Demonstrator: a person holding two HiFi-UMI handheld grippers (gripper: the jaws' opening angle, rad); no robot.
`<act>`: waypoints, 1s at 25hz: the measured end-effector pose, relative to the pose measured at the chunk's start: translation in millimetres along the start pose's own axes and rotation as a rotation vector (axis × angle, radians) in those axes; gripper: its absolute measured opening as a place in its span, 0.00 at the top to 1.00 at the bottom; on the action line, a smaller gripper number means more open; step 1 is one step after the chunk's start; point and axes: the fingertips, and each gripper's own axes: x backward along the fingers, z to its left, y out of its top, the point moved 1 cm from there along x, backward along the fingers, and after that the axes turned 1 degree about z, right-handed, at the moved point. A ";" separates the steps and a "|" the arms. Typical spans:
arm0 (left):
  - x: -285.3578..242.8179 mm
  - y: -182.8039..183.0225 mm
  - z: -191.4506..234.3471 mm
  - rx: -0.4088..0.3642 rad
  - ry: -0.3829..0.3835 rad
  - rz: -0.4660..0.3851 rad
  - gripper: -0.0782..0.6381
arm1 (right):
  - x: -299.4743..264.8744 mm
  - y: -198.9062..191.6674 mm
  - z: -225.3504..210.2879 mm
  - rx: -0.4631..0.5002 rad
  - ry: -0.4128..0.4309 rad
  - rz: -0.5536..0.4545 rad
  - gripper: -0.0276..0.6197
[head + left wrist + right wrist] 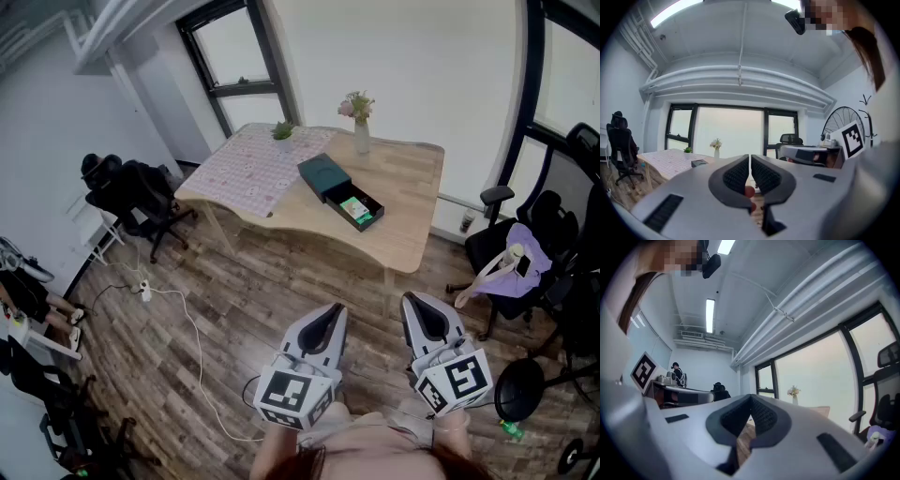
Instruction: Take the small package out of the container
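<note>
Currently we find left gripper (pixel 334 314) and right gripper (pixel 414 304) closed, empty; unopened, they risk shoving the small package (pixel 354 208) aside.

The table (pixel 408 202) is showing pale wood, and a white cloth (pixel 253 169) with a fine pink print is covering its left end. Near the tabletop's middle, a black container (pixel 342 216) is holding a green package (pixel 355 208) beside a dark teal lid (pixel 323 174). The grey left gripper (pixel 330 314) and right gripper (pixel 415 305) are wearing black-and-white square markers.
</note>
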 end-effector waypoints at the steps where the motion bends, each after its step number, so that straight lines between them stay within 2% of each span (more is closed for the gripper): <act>1: -2.1 1.0 0.6 0.001 0.002 0.001 0.87 | -1.2 -0.3 -3.1 -0.004 -0.005 -0.001 0.96; 13: -49.8 6.9 18.8 -0.002 -0.001 0.006 0.87 | -33.6 -8.4 -40.2 -0.037 -0.034 -0.004 0.96; 25: -117.6 18.7 77.8 0.005 -0.070 -0.017 0.87 | -111.0 -8.7 -64.7 0.065 -0.069 0.031 0.96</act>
